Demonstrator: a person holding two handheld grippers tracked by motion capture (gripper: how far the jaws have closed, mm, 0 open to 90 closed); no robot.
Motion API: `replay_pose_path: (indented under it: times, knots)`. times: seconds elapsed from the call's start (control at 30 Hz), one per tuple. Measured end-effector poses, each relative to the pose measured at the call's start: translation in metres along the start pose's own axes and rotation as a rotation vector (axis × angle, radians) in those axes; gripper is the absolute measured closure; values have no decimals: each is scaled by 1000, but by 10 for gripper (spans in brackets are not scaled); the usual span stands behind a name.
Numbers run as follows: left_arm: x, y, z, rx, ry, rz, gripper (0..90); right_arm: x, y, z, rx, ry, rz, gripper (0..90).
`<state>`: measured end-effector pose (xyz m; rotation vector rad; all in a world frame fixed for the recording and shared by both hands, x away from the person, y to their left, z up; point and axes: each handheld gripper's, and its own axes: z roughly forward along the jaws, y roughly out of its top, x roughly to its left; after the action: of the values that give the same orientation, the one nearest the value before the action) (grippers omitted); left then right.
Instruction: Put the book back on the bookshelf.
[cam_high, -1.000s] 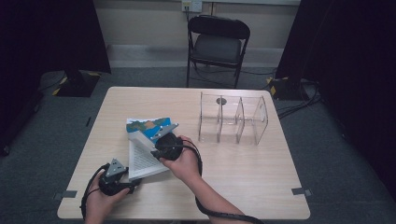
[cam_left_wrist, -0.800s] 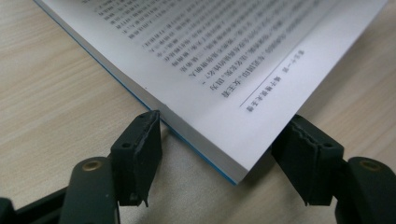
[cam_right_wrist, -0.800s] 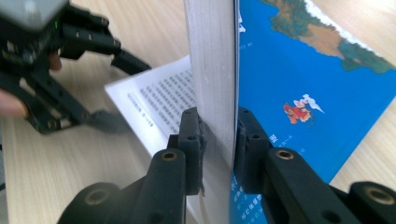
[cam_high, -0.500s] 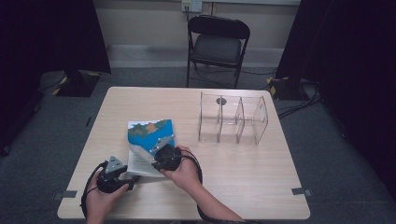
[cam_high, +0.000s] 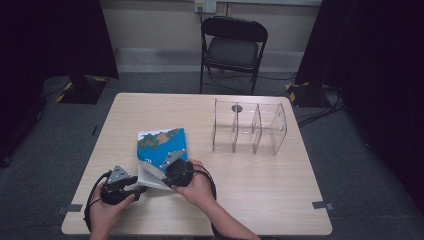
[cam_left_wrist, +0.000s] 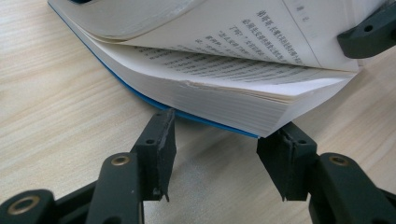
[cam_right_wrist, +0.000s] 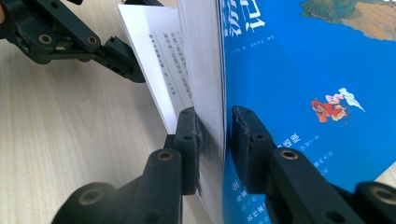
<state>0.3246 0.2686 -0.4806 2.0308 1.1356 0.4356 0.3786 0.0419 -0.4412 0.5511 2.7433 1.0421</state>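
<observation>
Lying on the near left part of the wooden counter (cam_high: 260, 190), the blue-covered book (cam_high: 162, 147) had its front cover and a sheaf of pages lifted at the near edge. The right gripper (cam_high: 172, 172) was clamped on that lifted part: in the right gripper view its two black jaws pressed from either side on the cover and the block of pages behind it (cam_right_wrist: 212, 126), the blue cover with its painted figure facing one jaw and the white printed pages the other. The person's right hand (cam_high: 197, 187) held it just at the book's near edge.

The left gripper (cam_high: 137, 189) sat low on the counter to the left of the right one, in the left hand (cam_high: 107, 207). Its jaws had just been closing. In the left gripper view they stood a moderate way apart at the corner of the lower stack of pages (cam_left_wrist: 233, 102), which rested flat on the counter; one jaw tip met the blue back cover's edge, the other sat under the page corner, yet I could not tell whether the pads pressed on it. The other gripper's jaw (cam_left_wrist: 369, 35) showed at the upper right of that view, on the raised pages.

A clear acrylic organiser (cam_high: 247, 127) with three compartments stood well apart on the right half of the counter, and a black folding chair (cam_high: 232, 45) stood beyond the far edge.
</observation>
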Motion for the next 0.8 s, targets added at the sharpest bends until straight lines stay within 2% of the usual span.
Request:
replay_pose_path:
  times: [0.13, 0.3, 0.4, 0.47, 0.5, 0.53, 0.57, 0.63, 0.67, 0.7, 0.73, 0.8]
  knots:
    - [0, -2, 6, 3, 11, 2, 437, 0, 0, 1, 0, 1, -7, 731]
    - [-1, -1, 16, 16, 43, 23, 344, 0, -2, 2, -10, 3, -10, 725]
    - [0, -2, 18, 20, 41, 18, 326, 0, -3, 2, -16, 9, -7, 705]
    - [-1, -2, 18, 18, 42, 23, 326, 2, -6, 4, -28, 21, 6, 661]
    - [-1, -1, 17, 24, 47, 33, 327, 4, -9, 6, -39, 26, -13, 610]
    - [-1, -1, 17, 18, 47, 31, 327, 4, -9, 6, -39, 26, -13, 610]
    - [-1, -1, 18, 34, 50, 35, 328, 5, -10, 7, -42, 39, -15, 590]
    - [-1, -3, 18, 29, 43, 23, 331, 5, -13, 7, -58, 44, 4, 583]
    - [-1, -3, 19, 33, 44, 22, 331, 4, -17, 7, -72, 49, 15, 514]
    - [-1, -3, 19, 33, 44, 22, 331, 4, -17, 7, -72, 49, 15, 514]
    - [-1, -3, 18, 33, 46, 22, 331, 3, -19, 8, -75, 50, 19, 455]
    - [-1, -2, 18, 37, 47, 25, 331, 0, -27, 9, -95, 34, -9, 361]
